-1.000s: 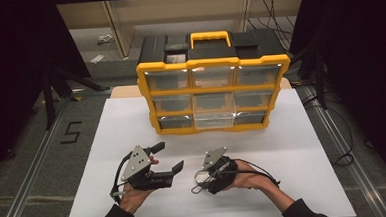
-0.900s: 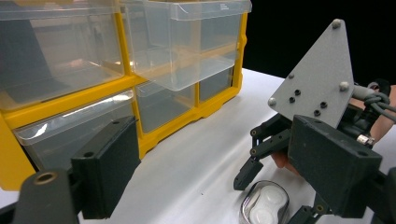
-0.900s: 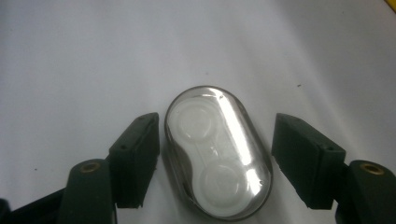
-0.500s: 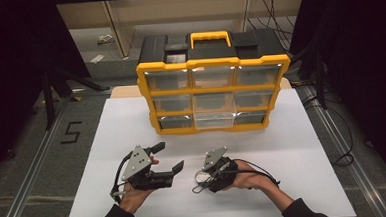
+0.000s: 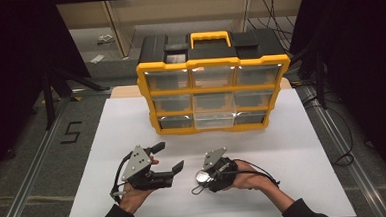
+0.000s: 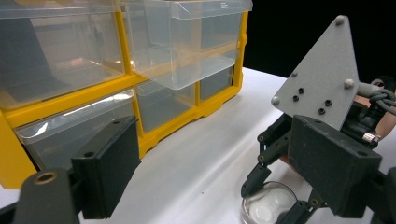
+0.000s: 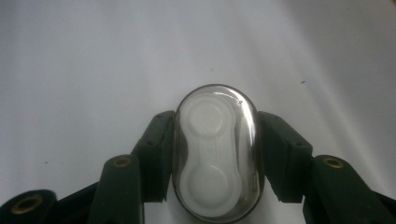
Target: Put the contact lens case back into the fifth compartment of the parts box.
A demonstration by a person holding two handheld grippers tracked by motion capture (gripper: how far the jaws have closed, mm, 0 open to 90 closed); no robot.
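Observation:
A clear oval case (image 7: 215,154) with a white two-cup insert lies on the white tabletop (image 5: 283,149). My right gripper (image 7: 215,156) points down over it, and its jaws have just been closing with the case between them. Both pads now press on the case's long sides. From above, the case (image 5: 202,177) sits under the right gripper (image 5: 205,175) at front centre. The left gripper view looks across at the case (image 6: 268,207) and the right gripper (image 6: 275,205). My left gripper (image 5: 167,157) rests in the hand to the left, open with nothing between its fingers.
A yellow and black organizer (image 5: 214,95) with clear drawers stands upright at the back of the tabletop; its drawers (image 6: 140,84) look closed. A cable (image 5: 256,167) loops from the right gripper. Dark floor and metal rails (image 5: 29,182) border the white surface.
The right gripper's jaws have drawn in around the oval case. Both hands stay where they were.

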